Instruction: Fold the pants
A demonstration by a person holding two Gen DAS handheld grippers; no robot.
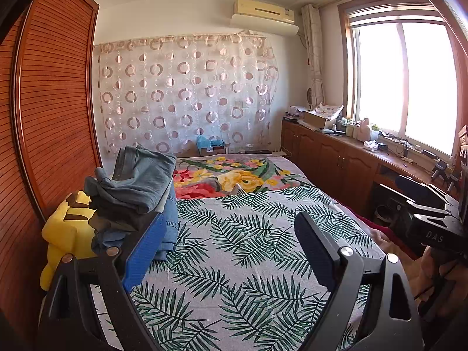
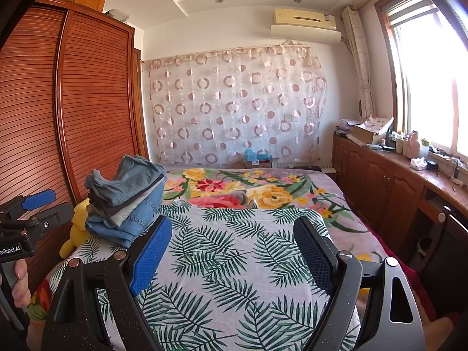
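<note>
A stack of folded pants (image 1: 140, 187), blue denim and grey, sits at the left edge of the bed, on the palm-leaf sheet (image 1: 239, 251). It also shows in the right wrist view (image 2: 128, 201). My left gripper (image 1: 231, 234) is open and empty, held above the sheet with its left finger just beside the stack. My right gripper (image 2: 231, 234) is open and empty over the leaf sheet (image 2: 234, 263), right of the stack. The left gripper's body (image 2: 29, 222) shows at the left edge of the right wrist view.
A yellow plush toy (image 1: 67, 228) lies between the stack and the slatted wooden wardrobe (image 1: 52, 102). A floral blanket (image 1: 234, 175) covers the far bed. Wooden cabinets (image 1: 336, 158) with clutter run under the window on the right.
</note>
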